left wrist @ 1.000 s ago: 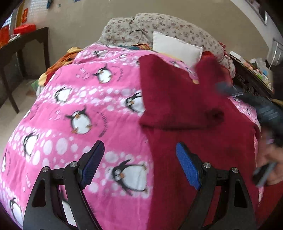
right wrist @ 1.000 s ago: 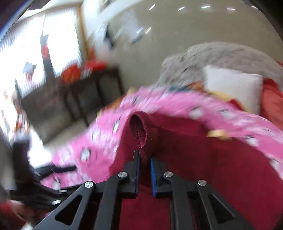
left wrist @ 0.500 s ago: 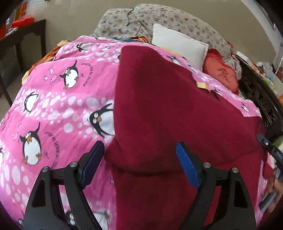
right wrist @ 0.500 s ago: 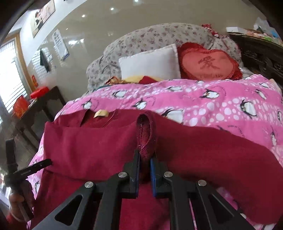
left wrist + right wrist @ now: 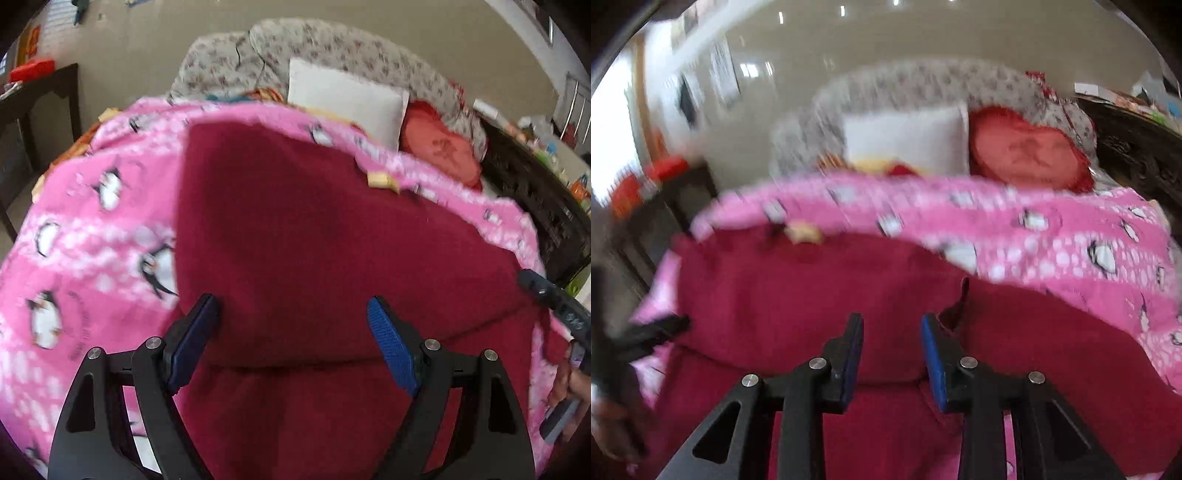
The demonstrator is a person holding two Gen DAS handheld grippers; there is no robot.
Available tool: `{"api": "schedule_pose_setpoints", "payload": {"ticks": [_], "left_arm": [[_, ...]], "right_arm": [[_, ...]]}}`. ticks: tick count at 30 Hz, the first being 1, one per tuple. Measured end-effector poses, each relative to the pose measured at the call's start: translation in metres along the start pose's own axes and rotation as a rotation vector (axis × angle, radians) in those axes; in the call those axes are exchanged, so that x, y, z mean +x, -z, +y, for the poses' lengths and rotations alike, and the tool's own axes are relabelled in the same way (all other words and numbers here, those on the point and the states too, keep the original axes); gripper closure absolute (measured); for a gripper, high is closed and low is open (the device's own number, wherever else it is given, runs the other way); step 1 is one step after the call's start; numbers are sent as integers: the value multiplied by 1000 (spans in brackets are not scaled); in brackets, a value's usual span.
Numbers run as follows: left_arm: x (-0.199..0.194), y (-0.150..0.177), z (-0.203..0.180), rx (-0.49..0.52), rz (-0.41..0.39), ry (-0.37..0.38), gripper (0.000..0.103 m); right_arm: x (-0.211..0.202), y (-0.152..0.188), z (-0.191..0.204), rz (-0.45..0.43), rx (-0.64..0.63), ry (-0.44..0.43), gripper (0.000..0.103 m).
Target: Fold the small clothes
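Observation:
A dark red garment [image 5: 314, 236] lies spread on a pink penguin-print blanket [image 5: 92, 229], with a folded layer across it. It also shows in the right wrist view [image 5: 812, 291]. My left gripper [image 5: 291, 343] is open and empty, low over the garment's near left part. My right gripper [image 5: 892, 350] is open with a moderate gap, just above the garment; a raised bit of red fabric [image 5: 955, 310] stands by its right finger. The right gripper also shows at the right edge of the left wrist view [image 5: 554, 299].
A white pillow [image 5: 347, 99], a red heart cushion [image 5: 439, 147] and a floral quilt [image 5: 332, 48] lie at the bed's head. A dark side table [image 5: 33, 99] stands at the left. Dark carved furniture [image 5: 535, 192] stands along the right.
My right gripper has opened and let go of the red fabric it held pinched. The fabric has dropped onto the garment. Both views are blurred by motion.

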State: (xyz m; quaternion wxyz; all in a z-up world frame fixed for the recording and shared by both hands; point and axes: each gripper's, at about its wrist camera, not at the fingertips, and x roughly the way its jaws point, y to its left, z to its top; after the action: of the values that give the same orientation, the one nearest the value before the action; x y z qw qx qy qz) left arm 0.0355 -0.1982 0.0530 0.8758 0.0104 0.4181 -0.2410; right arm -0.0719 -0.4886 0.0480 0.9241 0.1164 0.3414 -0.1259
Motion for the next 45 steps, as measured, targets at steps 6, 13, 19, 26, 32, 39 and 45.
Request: {"api": "schedule_pose_setpoints", "payload": {"ticks": [6, 13, 19, 26, 32, 39, 45], "left_arm": [[10, 11, -12, 109, 4, -86, 20], [-23, 11, 0, -49, -10, 73, 20], [-30, 14, -7, -25, 0, 52, 20], [-42, 13, 4, -53, -5, 63, 20], [-73, 0, 27, -75, -84, 40, 20], [-88, -8, 62, -203, -154, 84, 20], [-69, -5, 84, -266, -91, 89, 20]], "right_arm": [[-59, 19, -37, -59, 143, -124, 59], [-128, 126, -170, -38, 564, 20, 35], [-143, 192, -248, -139, 925, 28, 35], [-124, 153, -265, -180, 879, -31, 96], [-188, 37, -125, -381, 308, -50, 96], [-129, -39, 77, -392, -27, -391, 95], [22, 11, 192, 130, -161, -600, 68]]}}
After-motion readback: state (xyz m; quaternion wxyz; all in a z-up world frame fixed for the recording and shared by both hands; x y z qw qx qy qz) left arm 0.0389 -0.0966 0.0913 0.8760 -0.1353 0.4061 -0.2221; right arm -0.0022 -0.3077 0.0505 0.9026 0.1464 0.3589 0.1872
